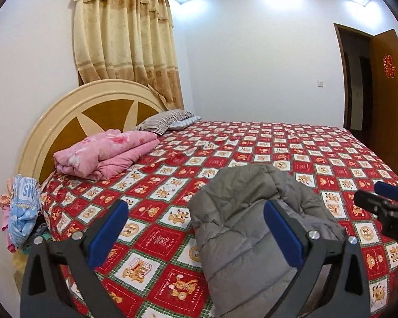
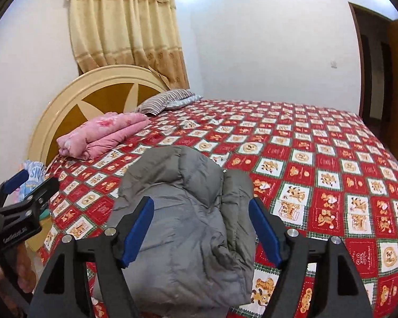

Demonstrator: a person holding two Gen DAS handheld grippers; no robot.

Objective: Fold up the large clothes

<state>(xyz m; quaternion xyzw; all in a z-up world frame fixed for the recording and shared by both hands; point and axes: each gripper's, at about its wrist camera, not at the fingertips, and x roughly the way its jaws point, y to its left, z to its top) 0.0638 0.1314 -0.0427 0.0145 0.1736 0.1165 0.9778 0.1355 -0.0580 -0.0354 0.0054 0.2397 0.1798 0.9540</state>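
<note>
My right gripper (image 2: 201, 229) spread wide, empty, over grey puffer jacket (image 2: 183, 212) bundled at near bed edge (image 2: 331, 185). Left gripper (image 1: 196, 234) also released. Looks folded, maybe; press flat, square edges.

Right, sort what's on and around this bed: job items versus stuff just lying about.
For the job:
grey puffer jacket
left gripper, open
right gripper, open

Lying about:
pink folded quilt
striped pillow
blue dotted cloth beside the bed
</note>
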